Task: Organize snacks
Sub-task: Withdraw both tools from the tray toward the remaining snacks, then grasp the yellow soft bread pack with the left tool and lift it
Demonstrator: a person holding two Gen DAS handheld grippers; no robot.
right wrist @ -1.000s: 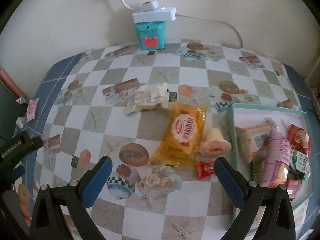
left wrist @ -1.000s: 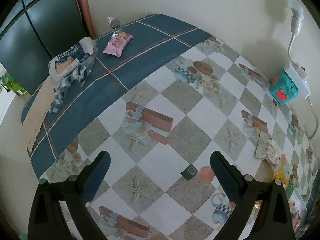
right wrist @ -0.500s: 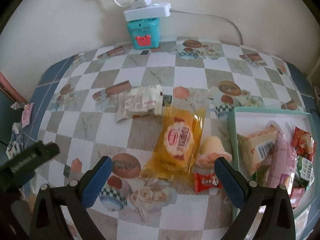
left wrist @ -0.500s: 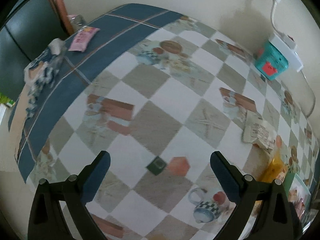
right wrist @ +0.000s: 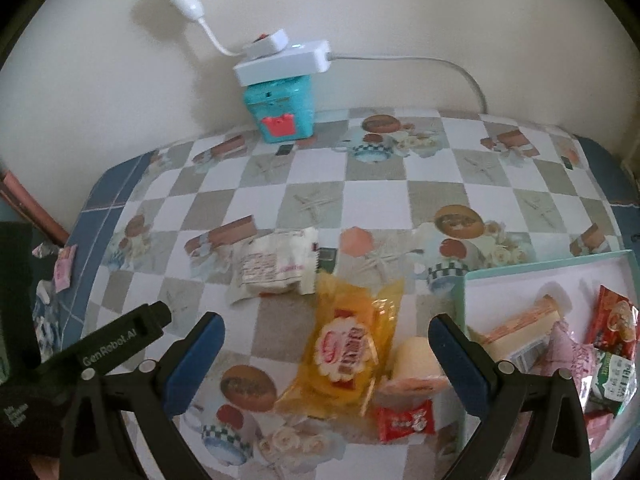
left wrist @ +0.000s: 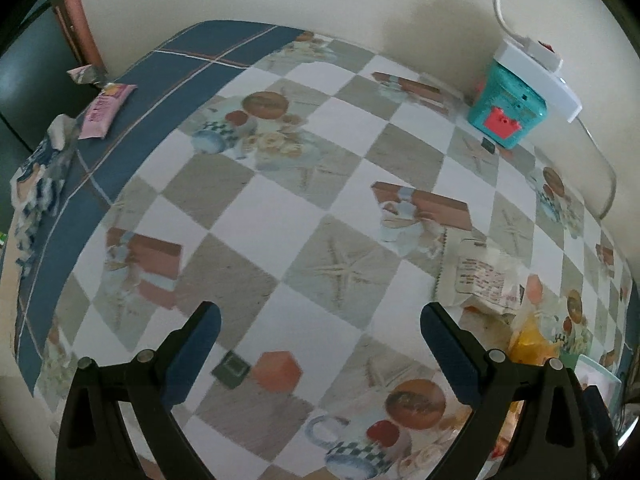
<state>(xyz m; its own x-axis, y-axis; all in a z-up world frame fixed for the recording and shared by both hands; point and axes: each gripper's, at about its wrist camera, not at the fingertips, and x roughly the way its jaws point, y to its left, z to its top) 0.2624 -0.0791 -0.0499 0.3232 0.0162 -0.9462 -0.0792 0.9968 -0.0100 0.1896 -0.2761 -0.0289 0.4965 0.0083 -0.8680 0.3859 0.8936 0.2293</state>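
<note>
Left tongs (left wrist: pixel 320 332) released, empty, above bare checked tabletop (left wrist: pixel 280 216). Right tongs (right wrist: pixel 326 340) released, empty, framing the yellow snack packet (right wrist: pixel 344 348) at lower centre. White wrapped snack (right wrist: pixel 276 266) lies just above-left of it; round bun (right wrist: pixel 416 364) and small red sweet (right wrist: pixel 406 420) touch its right side. Green-rimmed tray (right wrist: pixel 520 270), right edge, holds several packets.
</note>
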